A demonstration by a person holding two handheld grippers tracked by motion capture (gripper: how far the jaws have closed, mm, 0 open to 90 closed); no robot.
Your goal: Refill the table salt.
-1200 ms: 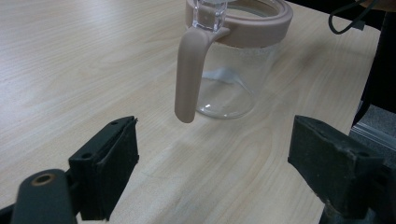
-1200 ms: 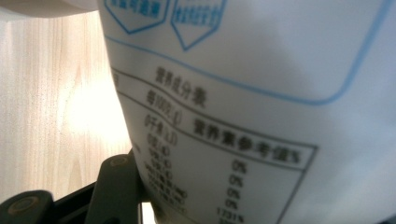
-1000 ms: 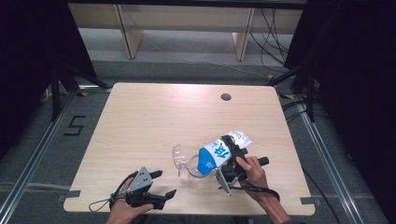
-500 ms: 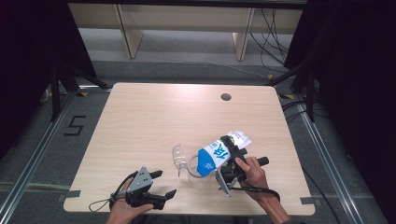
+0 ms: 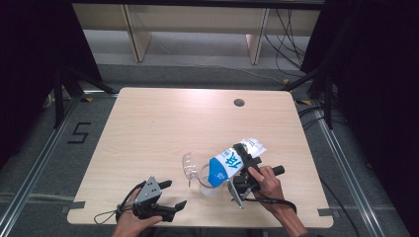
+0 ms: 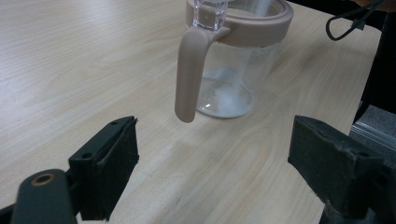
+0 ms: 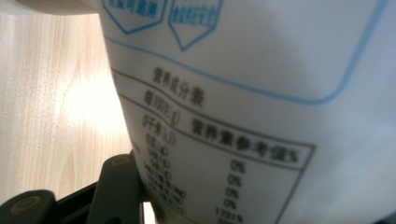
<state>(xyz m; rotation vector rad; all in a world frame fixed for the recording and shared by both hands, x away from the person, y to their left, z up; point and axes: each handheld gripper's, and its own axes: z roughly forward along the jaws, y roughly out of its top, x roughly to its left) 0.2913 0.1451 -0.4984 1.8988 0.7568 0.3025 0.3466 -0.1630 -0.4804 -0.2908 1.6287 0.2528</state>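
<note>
Clamping one bag [image 5: 228, 165], right hand-held gripper [image 5: 243, 168]; left hand-held gripper [image 5: 174, 195] gapes empty near one jug [image 6: 233, 60].

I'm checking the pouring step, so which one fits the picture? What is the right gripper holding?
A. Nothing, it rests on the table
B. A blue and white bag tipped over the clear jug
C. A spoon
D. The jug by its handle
B: in the high view the right gripper clamps the blue and white bag, tilted with its lower end over the clear jug; the left gripper stands open nearby.
</note>
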